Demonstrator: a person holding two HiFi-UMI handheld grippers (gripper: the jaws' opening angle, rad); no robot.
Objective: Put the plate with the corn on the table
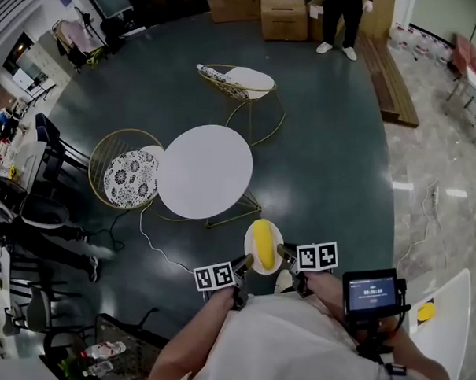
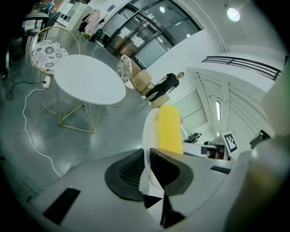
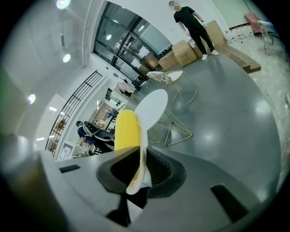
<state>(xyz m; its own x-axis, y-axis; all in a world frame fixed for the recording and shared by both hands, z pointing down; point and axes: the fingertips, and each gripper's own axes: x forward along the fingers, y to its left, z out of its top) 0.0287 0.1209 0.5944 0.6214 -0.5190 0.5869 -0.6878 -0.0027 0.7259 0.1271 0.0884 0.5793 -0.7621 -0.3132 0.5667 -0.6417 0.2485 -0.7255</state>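
plate [image 1: 251, 254] | in the air, short of the table [image 1: 204, 171], corn [image 1: 262, 241] loose on top | left gripper [image 1: 243, 264] and right gripper [image 1: 286, 254] each clamp its rim | if you tilt it, corn could roll off

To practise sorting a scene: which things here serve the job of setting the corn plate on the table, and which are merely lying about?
Job: plate, corn, round white table, left gripper, right gripper, both with jaws shut on the plate's rim.
Lying about: wire chairs, cardboard boxes, white floor cable.
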